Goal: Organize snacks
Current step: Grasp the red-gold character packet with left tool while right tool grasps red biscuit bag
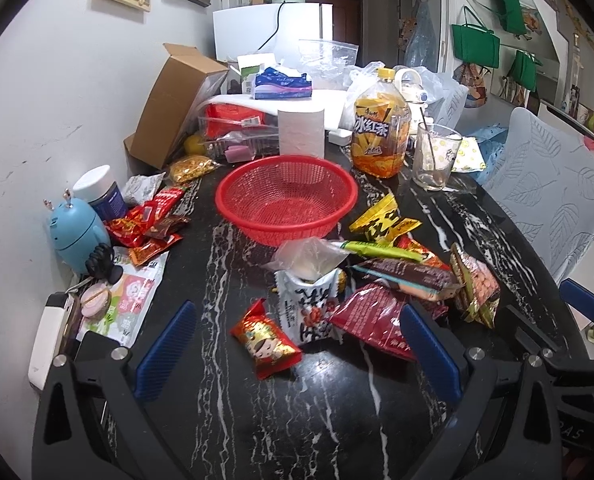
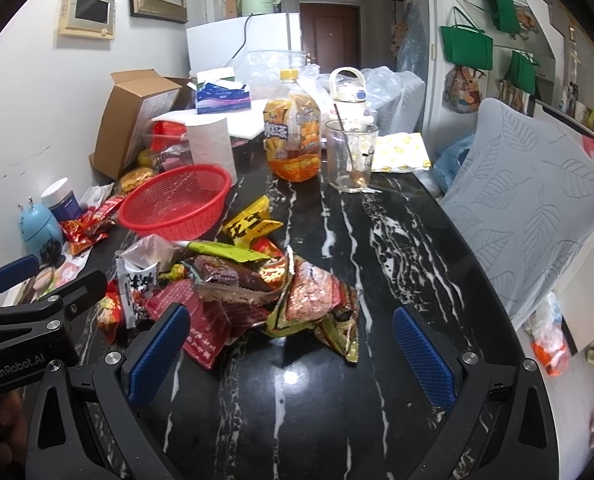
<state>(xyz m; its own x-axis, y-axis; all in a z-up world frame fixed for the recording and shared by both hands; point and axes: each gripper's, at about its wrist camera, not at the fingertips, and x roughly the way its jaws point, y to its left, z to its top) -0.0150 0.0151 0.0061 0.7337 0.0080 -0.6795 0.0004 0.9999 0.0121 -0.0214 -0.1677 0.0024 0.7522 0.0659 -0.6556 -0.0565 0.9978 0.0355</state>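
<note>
Pre-grasp: left gripper (image 1: pixel 297 354) and right gripper (image 2: pixel 291 350) both wide open, empty. Crinkly snack packets (image 2: pixel 257 292) piled at 12 o'clock, red mesh plastic basket (image 1: pixel 287 200) beyond, empty. Next: close on one packet.

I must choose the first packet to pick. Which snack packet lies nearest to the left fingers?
The small red packet with a cartoon face, lying alone between the open left fingers; the other packets lie farther back.
</note>
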